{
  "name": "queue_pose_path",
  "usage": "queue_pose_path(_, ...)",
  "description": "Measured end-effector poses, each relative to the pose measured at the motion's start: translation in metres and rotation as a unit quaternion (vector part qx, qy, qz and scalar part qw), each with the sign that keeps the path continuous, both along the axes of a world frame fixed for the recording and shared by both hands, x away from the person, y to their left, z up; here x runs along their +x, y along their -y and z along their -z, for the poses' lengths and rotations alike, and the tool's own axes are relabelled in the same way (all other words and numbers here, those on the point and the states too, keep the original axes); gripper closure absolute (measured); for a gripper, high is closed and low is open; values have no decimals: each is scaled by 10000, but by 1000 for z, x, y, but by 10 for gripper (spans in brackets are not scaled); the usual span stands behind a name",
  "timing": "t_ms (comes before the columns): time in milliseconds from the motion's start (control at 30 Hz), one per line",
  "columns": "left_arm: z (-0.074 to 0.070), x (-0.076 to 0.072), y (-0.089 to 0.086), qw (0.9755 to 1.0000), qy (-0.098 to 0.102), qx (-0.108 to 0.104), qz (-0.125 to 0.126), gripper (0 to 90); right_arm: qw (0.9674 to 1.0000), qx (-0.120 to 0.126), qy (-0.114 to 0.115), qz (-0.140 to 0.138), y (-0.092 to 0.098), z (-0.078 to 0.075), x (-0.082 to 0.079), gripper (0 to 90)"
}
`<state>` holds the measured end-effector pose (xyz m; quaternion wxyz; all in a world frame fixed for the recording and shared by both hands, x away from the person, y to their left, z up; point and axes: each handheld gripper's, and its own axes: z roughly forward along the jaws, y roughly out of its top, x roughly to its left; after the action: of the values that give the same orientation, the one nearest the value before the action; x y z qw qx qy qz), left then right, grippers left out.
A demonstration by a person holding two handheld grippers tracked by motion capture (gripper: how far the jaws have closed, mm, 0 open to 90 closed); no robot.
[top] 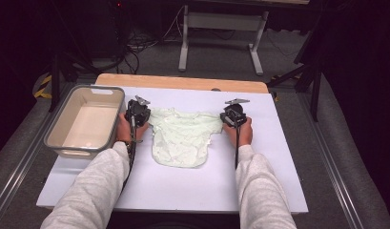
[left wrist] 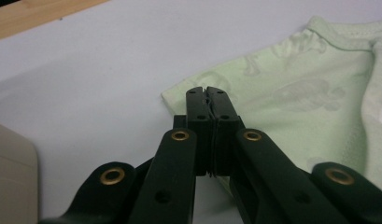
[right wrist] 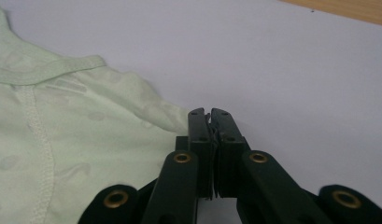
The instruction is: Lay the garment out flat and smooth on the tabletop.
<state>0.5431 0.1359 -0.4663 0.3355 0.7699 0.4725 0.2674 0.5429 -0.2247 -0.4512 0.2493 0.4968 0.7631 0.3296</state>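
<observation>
Where the shirt (top: pixel 184 137) meets each gripper, the fabric edge runs in under the black jaws, so how much cloth sits between the pads is hard to make out. In the left gripper view the left gripper (left wrist: pixel 208 93) has its jaws pressed together on the tip of one sleeve; in the right gripper view the right gripper (right wrist: pixel 208 113) is likewise pinched shut on the edge of the other sleeve. The shirt's print is too faint to read. From the high view the shirt lies flat on the white table (top: pixel 273 167), about mid-table, with a grey bin (top: pixel 64 119) to its left. The bin's near wall is partly covered by the left sleeve of the person. Both forearms come in from the bottom edge, cut off above the elbows. Each hand wraps its gripper low at the table, one at either shoulder of the shirt, jaws pointing inward and forward.
</observation>
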Motion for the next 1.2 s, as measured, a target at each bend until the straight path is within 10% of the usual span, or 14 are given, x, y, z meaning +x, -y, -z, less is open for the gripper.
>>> queue_pose_path(233, 0, 3, 1, 9996, 121, 131, -204, 814, 9997, -180, 127, 81, -1, 1, 4, 840)
queue_pose_path(633, -28, -15, -4, 9973, 551, -299, 380, 721, 9968, 321, 718, -113, 2, -21, -17, 708)
queue_pose_path(800, -31, -29, 2, 9963, 718, -178, 446, 691, 9941, 376, 960, -344, -6, -28, -32, 677)
queue_pose_path(1200, -44, -60, -2, 9856, 1112, -619, 1114, 647, 9839, 669, 1379, -916, -12, -43, -66, 597)
